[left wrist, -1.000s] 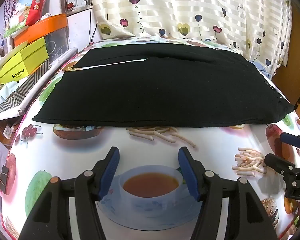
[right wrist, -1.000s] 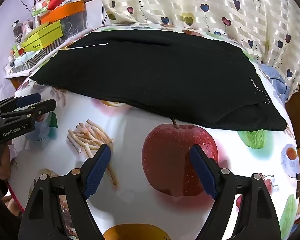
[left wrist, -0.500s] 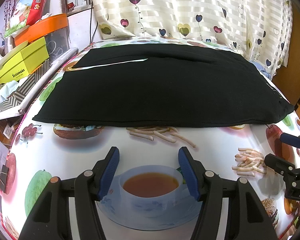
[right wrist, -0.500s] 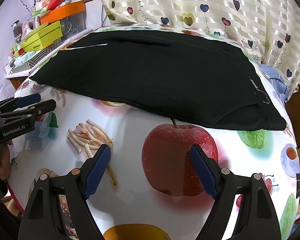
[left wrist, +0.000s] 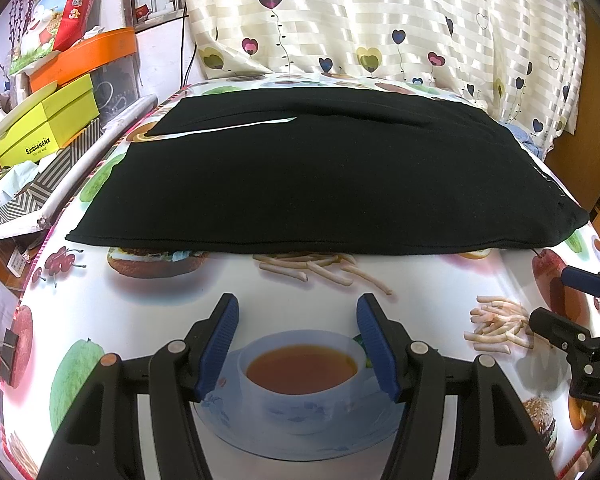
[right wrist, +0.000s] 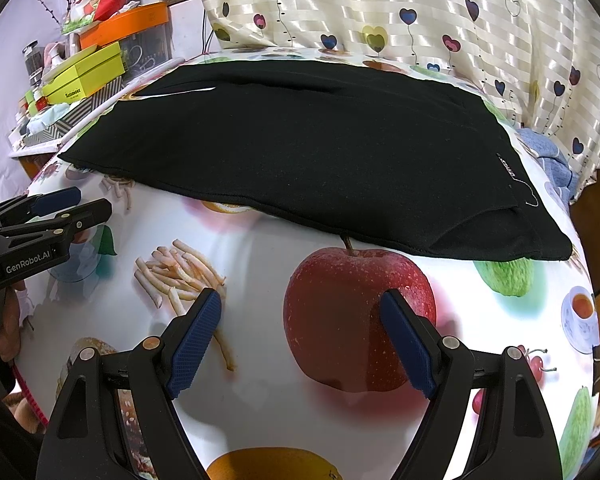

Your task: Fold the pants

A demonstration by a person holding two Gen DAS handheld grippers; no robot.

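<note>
Black pants [left wrist: 324, 176] lie flat across the far half of the table, legs to the left, waistband to the right; they also show in the right wrist view [right wrist: 308, 152]. My left gripper [left wrist: 298, 312] is open and empty, hovering over the printed tablecloth short of the pants' near edge. My right gripper [right wrist: 302, 312] is open and empty, over the printed apple, short of the near edge toward the waistband. Each gripper shows in the other's view: the right one [left wrist: 556, 300] at the right edge, the left one [right wrist: 76, 206] at the left edge.
The table [left wrist: 180, 300] has a food-print cloth. Stacked boxes [left wrist: 48, 128] and clutter stand at the left beside the table. A heart-print curtain [left wrist: 380, 20] hangs behind. A binder clip [left wrist: 4, 348] holds the cloth at the left edge.
</note>
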